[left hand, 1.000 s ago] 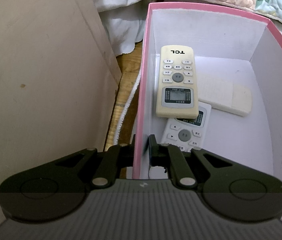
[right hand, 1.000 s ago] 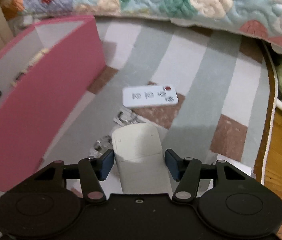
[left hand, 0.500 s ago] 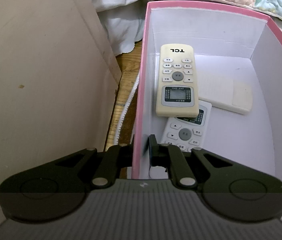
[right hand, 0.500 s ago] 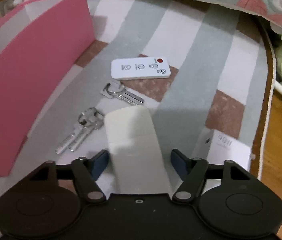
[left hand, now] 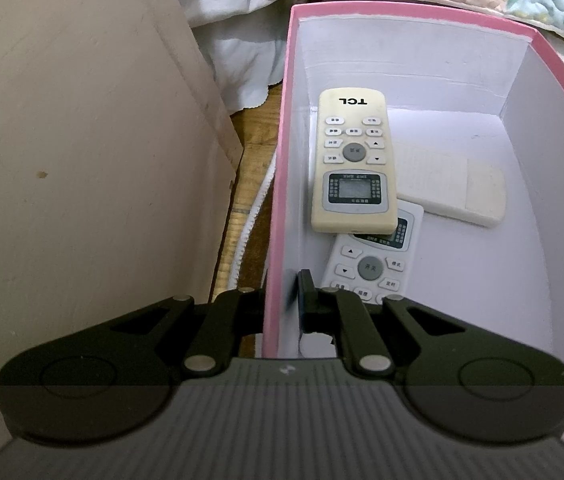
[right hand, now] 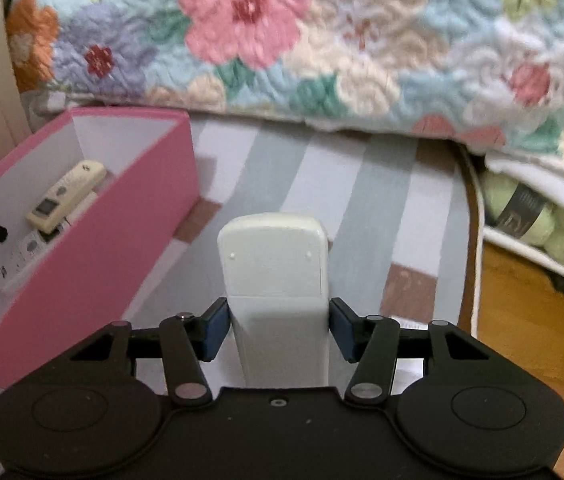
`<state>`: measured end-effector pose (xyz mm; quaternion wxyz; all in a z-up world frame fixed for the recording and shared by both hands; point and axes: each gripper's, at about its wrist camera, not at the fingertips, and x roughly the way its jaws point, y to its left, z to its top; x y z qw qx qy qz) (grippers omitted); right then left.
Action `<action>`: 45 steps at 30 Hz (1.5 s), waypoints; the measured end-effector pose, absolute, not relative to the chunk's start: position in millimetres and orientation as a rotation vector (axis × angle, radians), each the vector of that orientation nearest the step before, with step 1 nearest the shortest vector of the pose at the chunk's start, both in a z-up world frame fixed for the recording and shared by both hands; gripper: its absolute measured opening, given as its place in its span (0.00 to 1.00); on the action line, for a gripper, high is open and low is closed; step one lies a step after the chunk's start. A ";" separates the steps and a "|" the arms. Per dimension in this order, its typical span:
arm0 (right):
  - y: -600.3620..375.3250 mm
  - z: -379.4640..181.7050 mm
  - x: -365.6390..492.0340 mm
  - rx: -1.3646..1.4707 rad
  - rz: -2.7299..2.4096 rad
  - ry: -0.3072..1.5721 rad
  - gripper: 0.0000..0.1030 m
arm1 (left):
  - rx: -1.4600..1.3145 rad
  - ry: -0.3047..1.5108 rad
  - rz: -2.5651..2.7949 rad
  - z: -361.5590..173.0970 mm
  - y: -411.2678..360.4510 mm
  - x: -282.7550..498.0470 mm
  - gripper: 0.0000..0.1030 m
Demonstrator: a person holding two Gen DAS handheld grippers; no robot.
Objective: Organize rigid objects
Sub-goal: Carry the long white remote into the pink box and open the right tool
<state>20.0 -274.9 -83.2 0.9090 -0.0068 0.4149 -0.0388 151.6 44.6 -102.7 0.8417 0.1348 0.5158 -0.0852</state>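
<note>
cream remote (left hand: 353,164): "TCL" in dark letters at its far end, upside down from the left wrist view
cream remote's buttons and screen frame: tiny Chinese labels, too small to read
white remote (left hand: 369,264): round grey button says 开关; the little keys around it carry Chinese characters too, too blurry to be sure of
dark band on the green yarn (right hand: 521,210): some pale mark there, can't make it out

Both tools are matte black. The left claw (left hand: 282,300) has black fingers, silver pivot pins and a ribbed grey body. The right claw (right hand: 278,330) has blue pads (right hand: 214,330) and silver pins.
</note>
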 end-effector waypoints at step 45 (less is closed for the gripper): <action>-152.8 -87.9 220.4 0.386 0.205 1.094 0.57 | 0.284 1.092 -0.187 -104.7 43.4 151.1 0.08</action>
